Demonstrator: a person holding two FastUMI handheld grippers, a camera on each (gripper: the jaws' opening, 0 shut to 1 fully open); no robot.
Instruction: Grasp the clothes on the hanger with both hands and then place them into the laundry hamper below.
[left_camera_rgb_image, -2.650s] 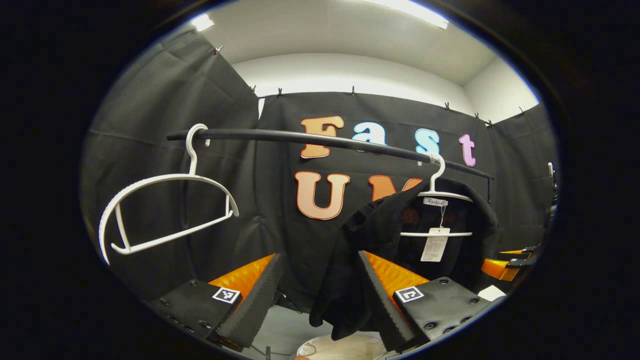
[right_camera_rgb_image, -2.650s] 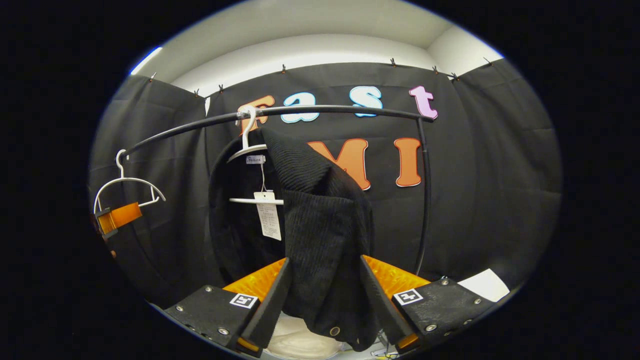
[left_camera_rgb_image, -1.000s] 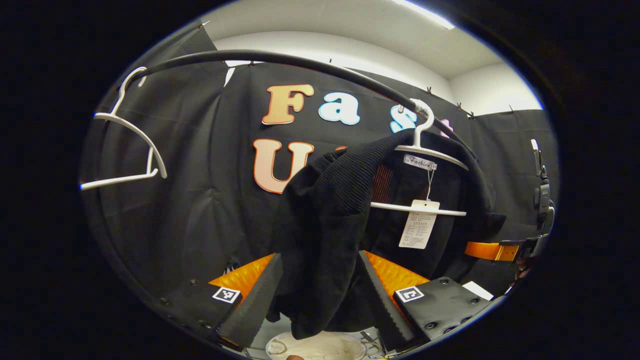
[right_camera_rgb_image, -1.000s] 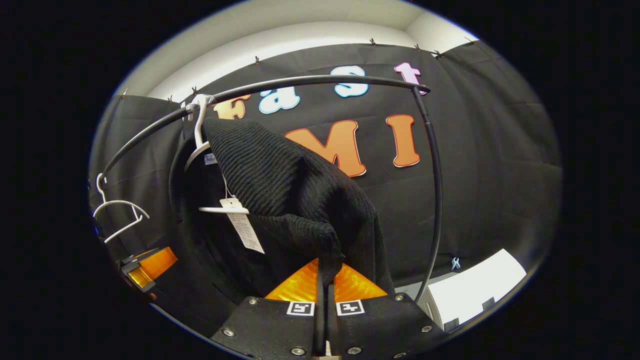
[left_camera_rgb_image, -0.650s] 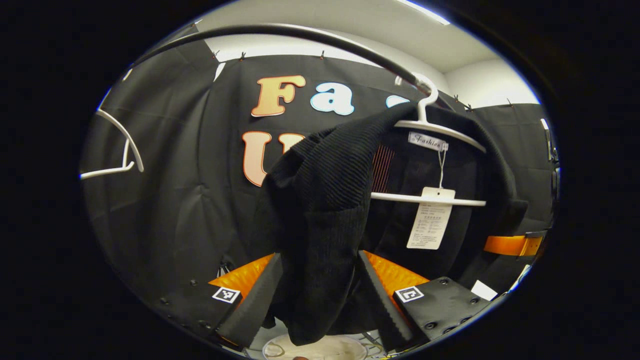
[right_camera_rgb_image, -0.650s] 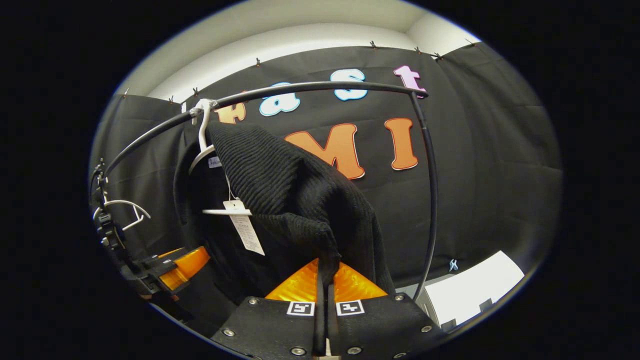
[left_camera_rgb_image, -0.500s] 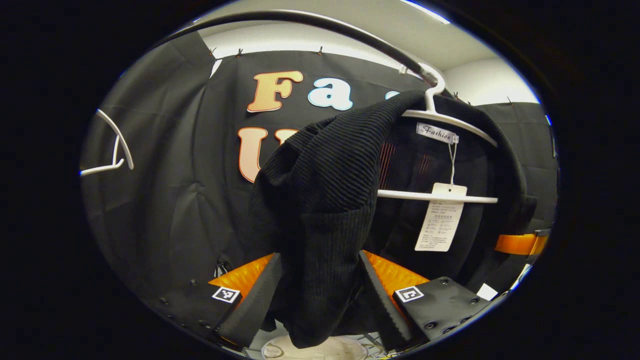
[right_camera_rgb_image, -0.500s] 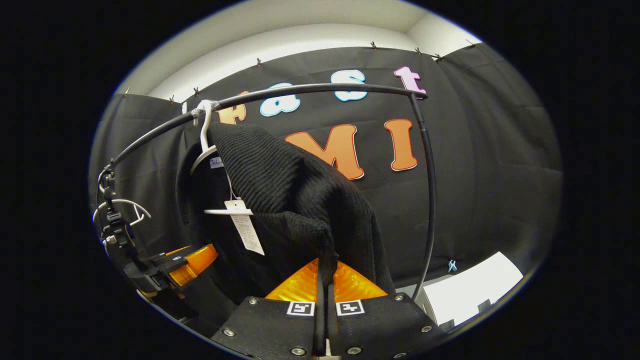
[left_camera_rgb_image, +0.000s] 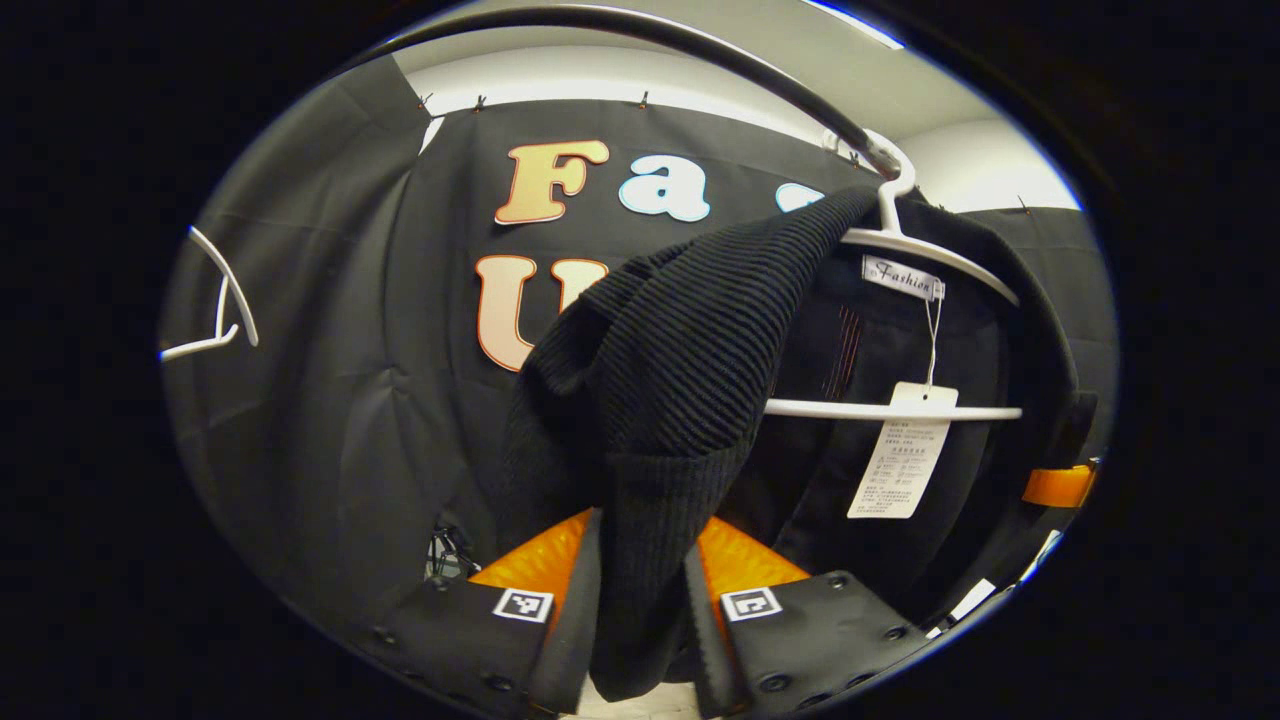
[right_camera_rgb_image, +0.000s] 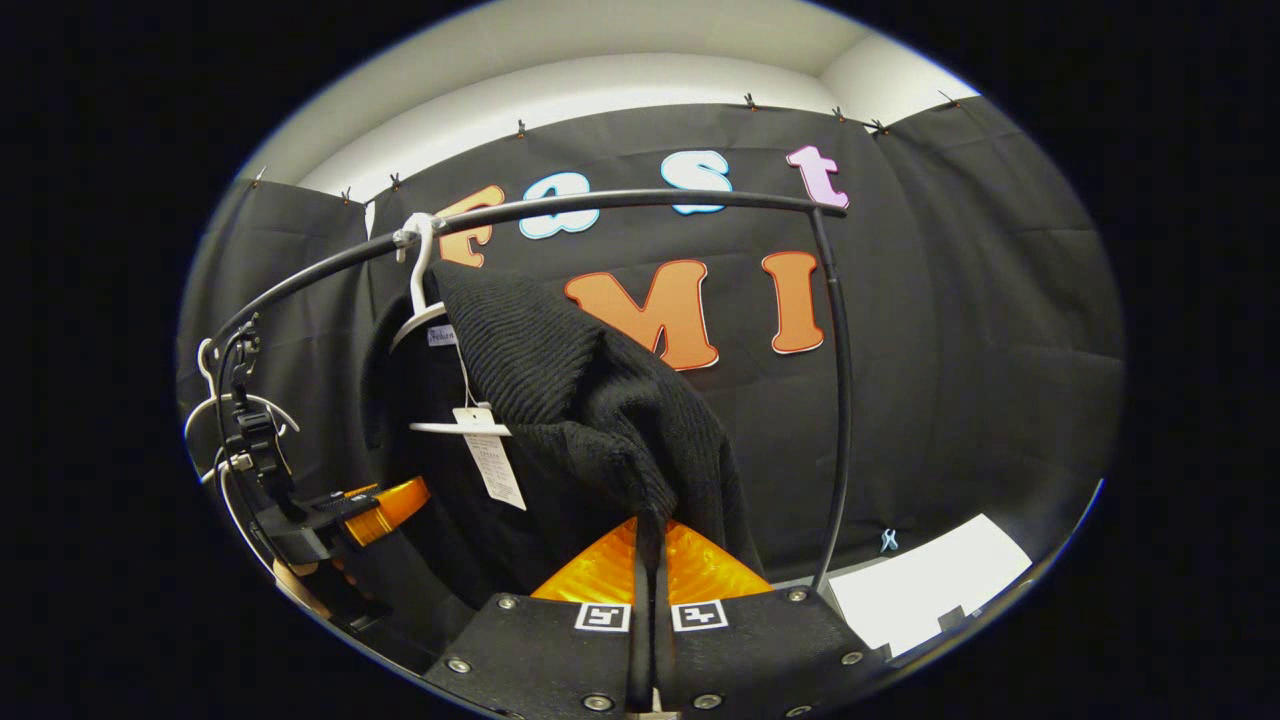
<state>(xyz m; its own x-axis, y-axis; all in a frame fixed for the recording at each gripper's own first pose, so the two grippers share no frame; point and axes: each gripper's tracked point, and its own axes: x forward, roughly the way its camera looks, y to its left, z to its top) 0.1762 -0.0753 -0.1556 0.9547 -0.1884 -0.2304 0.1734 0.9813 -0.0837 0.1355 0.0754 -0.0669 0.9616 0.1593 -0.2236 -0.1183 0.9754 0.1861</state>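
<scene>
Here we have a black ribbed knit top (left_camera_rgb_image: 690, 350) draped on a white hanger (left_camera_rgb_image: 900, 240) that hooks over the black rail (right_camera_rgb_image: 640, 200); we judge it soft, floppy and light, likely to stretch and sag, so the thick folded edges near each shoulder look the sensible places to hold. The left tongs (left_camera_rgb_image: 640, 620) are narrowed around a hanging fold of the knit, both fingers apparently pressing it. The right tongs (right_camera_rgb_image: 648, 600) are closed tight, a pinch of the fabric caught between them. A paper tag (left_camera_rgb_image: 900, 450) dangles from the collar. A second, bare hanger (left_camera_rgb_image: 215, 310) hangs farther along the rail.
</scene>
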